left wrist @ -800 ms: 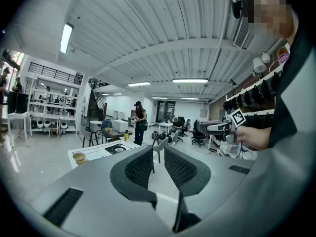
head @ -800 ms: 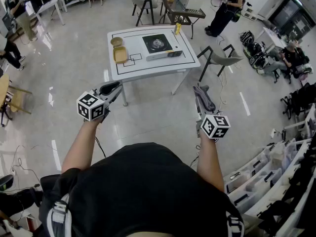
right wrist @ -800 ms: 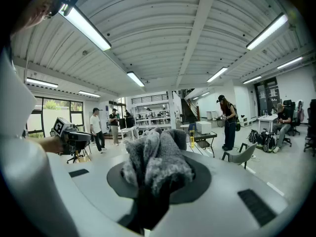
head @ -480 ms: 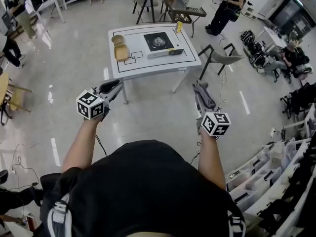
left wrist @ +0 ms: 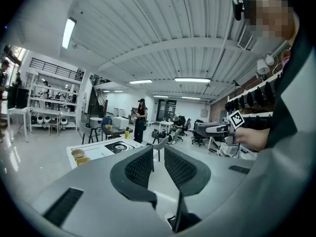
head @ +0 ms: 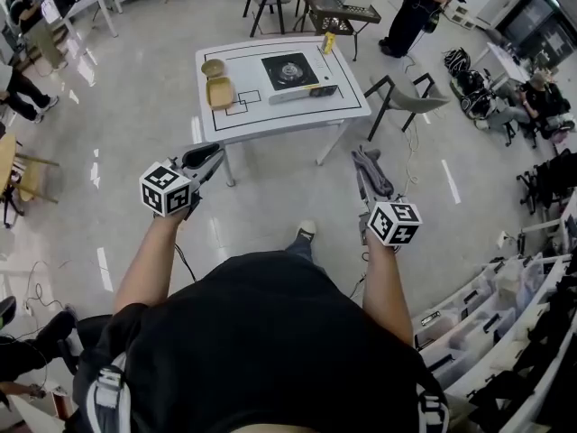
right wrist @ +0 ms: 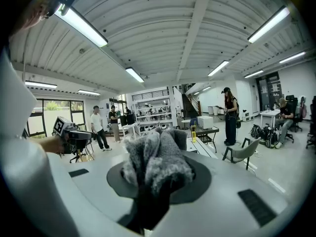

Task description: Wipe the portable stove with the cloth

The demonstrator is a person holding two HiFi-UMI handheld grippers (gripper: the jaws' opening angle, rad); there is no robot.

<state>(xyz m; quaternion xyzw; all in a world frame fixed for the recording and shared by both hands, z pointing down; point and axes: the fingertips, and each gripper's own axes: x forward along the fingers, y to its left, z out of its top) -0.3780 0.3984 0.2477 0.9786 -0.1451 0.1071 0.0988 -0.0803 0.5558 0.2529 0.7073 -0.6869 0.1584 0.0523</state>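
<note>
The black portable stove [head: 290, 72] sits on a white table [head: 270, 120] some way ahead of me on the floor; it also shows small in the left gripper view as the stove [left wrist: 118, 146]. My right gripper [head: 363, 159] is shut on a grey fluffy cloth [head: 372, 177], held in the air well short of the table. In the right gripper view the cloth [right wrist: 157, 162] bulges out between the jaws. My left gripper [head: 216, 156] is shut with nothing in it, its jaws [left wrist: 158, 154] nearly touching.
Two yellow-brown bowls [head: 219, 93] stand on the table's left part and a yellow bottle [head: 329, 43] at its far edge. A grey chair [head: 410, 105] stands right of the table. A person in black [head: 415, 12] stands behind it. Shelving [head: 487, 314] lines the right.
The view has shifted slightly as I step toward the table, and a shoe now shows on the floor below me. Both grippers keep their pose and the cloth stays held.
</note>
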